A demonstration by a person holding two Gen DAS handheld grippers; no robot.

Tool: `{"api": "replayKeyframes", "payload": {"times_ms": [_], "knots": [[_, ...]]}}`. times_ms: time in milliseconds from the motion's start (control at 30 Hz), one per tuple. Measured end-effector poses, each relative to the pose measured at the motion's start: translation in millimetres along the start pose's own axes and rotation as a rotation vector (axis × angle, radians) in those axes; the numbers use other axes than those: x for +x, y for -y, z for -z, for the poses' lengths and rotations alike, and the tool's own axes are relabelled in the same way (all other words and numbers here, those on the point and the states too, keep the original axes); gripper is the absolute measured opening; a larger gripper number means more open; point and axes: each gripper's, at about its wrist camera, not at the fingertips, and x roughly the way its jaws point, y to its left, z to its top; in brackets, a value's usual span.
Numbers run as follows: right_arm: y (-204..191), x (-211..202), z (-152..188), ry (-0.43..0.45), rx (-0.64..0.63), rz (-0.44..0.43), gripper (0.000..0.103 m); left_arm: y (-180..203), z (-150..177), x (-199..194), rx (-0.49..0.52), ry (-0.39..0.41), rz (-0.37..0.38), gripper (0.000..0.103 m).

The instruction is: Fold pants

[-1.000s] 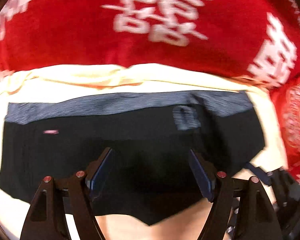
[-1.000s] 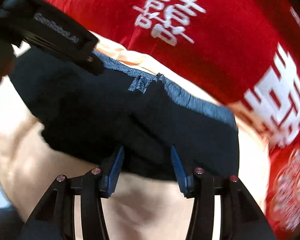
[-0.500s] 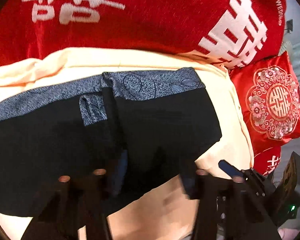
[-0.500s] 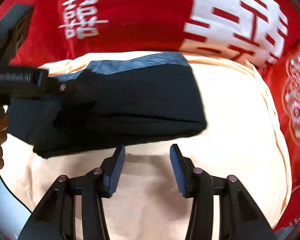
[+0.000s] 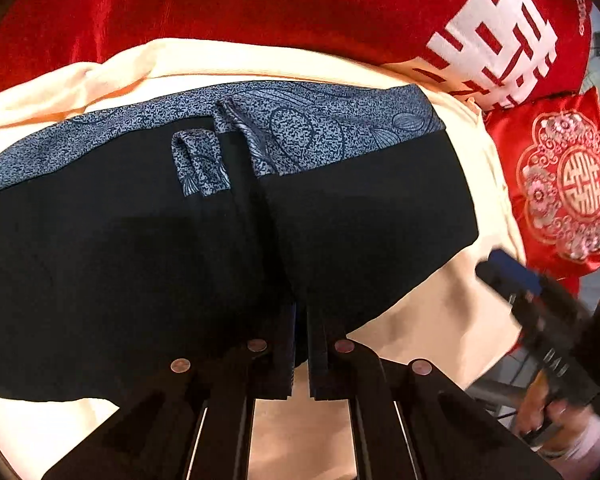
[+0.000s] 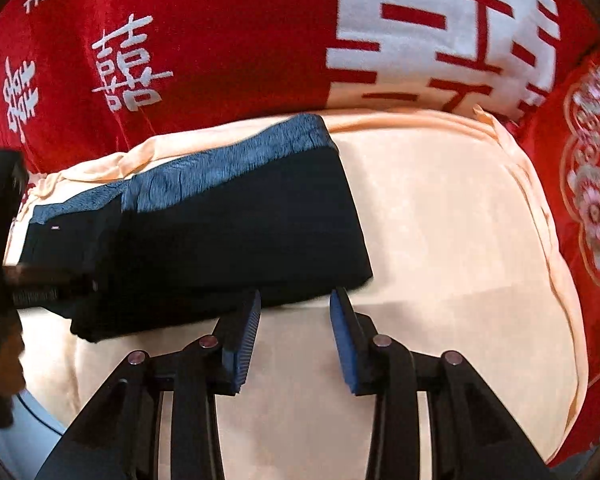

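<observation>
One red blanket (image 5: 300,12) of plush, velvety cloth is seen across the back of both views, woven with large white double-happiness characters and a line of small white lettering. Over it one smooth cream sheet (image 6: 440,220) is spread, its far edge rumpled into soft folds. At the right, one red satin cushion (image 5: 568,184) with rounded floral embroidery and a circular emblem is seen.

One pair of black pants (image 5: 120,260) is laid flat on the cream sheet, folded into a thick, roughly rectangular stack. The cloth is matte and plain; a blue-grey patterned waistband (image 5: 320,120) with a speckled, leafy print runs along the far edge, and one short loop of the same print (image 5: 198,164) hangs from it. A vertical crease is drawn up through the middle of the stack.

Two tools are counted, each of black plastic with copper-coloured rivets and blue ribbed pads. The left tool (image 5: 300,344) is pressed together on the near edge of the pants, with black cloth pinched between its pads. The right tool (image 6: 296,340) is held over bare sheet just in front of the pants' near right corner; its jaws are closing, still apart, and nothing is caught between them. A person's hand (image 5: 548,412) is seen gripping the right tool's handle at the lower right of the left view.
</observation>
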Motion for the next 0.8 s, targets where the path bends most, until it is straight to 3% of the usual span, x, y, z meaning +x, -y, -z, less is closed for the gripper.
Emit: {"api": "replayKeyframes", "payload": {"times_ms": [167,267,400,467,500,600,800], "knots": [[-12,25,-23,-0.015,-0.021,-0.055,0.040,-3,4,-2,-0.011,0.019,0.001,0.005],[-28,52,-18,-0.081,-0.042,-0.069,0.039,-3,5,-5,-0.007,0.043,-0.009,0.005],[-56,54,-8,-0.063,-0.119,-0.035,0.042,-3,7,-11,-0.031,0.067,-0.035,0.007],[-61,53,-6,-0.066,-0.126,-0.034,0.042,-4,9,-16,-0.041,0.086,-0.066,0.036],[-63,53,-7,-0.070,-0.130,-0.033,0.042,-6,11,-19,-0.056,0.100,-0.081,0.061],[-64,52,-12,-0.090,-0.117,-0.044,0.042,-18,14,-30,-0.108,0.126,-0.066,0.065],[-84,44,-34,-0.082,-0.087,-0.131,0.046,-47,25,-42,-0.159,0.126,-0.123,0.065]]}}
